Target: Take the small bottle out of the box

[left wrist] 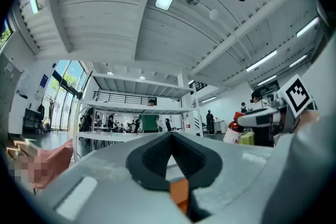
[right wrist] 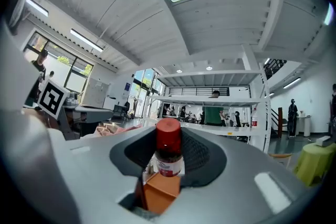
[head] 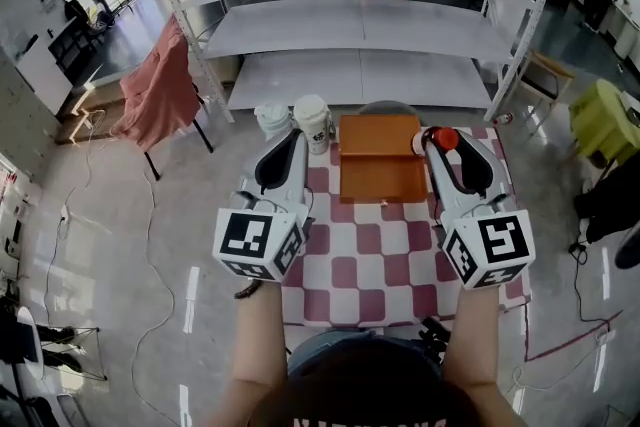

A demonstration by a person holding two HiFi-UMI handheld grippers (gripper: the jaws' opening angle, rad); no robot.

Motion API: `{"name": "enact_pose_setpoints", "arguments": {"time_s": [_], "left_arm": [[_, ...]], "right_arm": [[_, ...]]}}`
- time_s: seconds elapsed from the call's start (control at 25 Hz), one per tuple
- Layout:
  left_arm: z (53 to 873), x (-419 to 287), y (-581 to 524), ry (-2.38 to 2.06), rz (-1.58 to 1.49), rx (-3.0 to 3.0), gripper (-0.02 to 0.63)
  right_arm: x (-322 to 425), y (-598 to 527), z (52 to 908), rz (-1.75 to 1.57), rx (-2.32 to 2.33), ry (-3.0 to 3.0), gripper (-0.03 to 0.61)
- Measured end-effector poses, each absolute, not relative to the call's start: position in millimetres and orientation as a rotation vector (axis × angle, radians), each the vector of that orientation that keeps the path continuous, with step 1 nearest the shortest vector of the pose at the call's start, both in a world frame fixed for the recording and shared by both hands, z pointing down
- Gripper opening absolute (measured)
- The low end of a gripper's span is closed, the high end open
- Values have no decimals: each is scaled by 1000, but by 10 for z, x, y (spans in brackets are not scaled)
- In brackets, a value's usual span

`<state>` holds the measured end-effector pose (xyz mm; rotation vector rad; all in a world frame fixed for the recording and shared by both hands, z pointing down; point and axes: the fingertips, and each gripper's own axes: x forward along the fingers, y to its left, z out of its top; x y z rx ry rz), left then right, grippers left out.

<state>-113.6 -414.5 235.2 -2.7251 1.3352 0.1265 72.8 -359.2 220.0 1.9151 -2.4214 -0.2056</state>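
**Head view.** Both grippers held up side by side over the checked table (head: 340, 277), flanking the orange box (head: 380, 165) at frame centre. Right gripper (head: 437, 141) just right of the box, closed on the small bottle (head: 446, 138), red cap showing off the box's upper right corner. Bottle kept upright, probably for a straight lift past the box wall and no tipping. Left gripper (head: 293, 141) left of the box and just below two paper cups (head: 312, 120). Touching neither, and apparently parked out of the way rather than steadying anything.

**Left gripper view.** Fingers (left wrist: 152, 157) pressed together tip to tip, with nothing between. A sliver of the orange box (left wrist: 180, 192) low in the frame, under the tips. Likely kept shut because only one gripper is needed for so small a load.

**Right gripper view.** Small bottle (right wrist: 169, 152) at frame centre, upright, its body pinched between the two dark fingers (right wrist: 202, 157), red cap standing proud above them. Orange box (right wrist: 160, 191) directly beneath, at lower centre. Bottle's lower edge overlapping the box top in the frame, so clearance not readable here. Judged from the head view as beside the box rather than down inside it, with the task close to done.
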Motion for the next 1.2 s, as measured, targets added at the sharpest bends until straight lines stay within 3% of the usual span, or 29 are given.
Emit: {"name": "enact_pose_setpoints", "arguments": {"time_s": [0.36, 1.2], "left_arm": [[2149, -1164, -4190, 1352, 130, -2677, -14], [2120, -1101, -4348, 1359, 150, -2670, -14]], "right_arm": [[1060, -3475, 2183, -161, 2046, -2384, 138], [1059, -3600, 2038, -261, 2064, -2342, 138]]}}
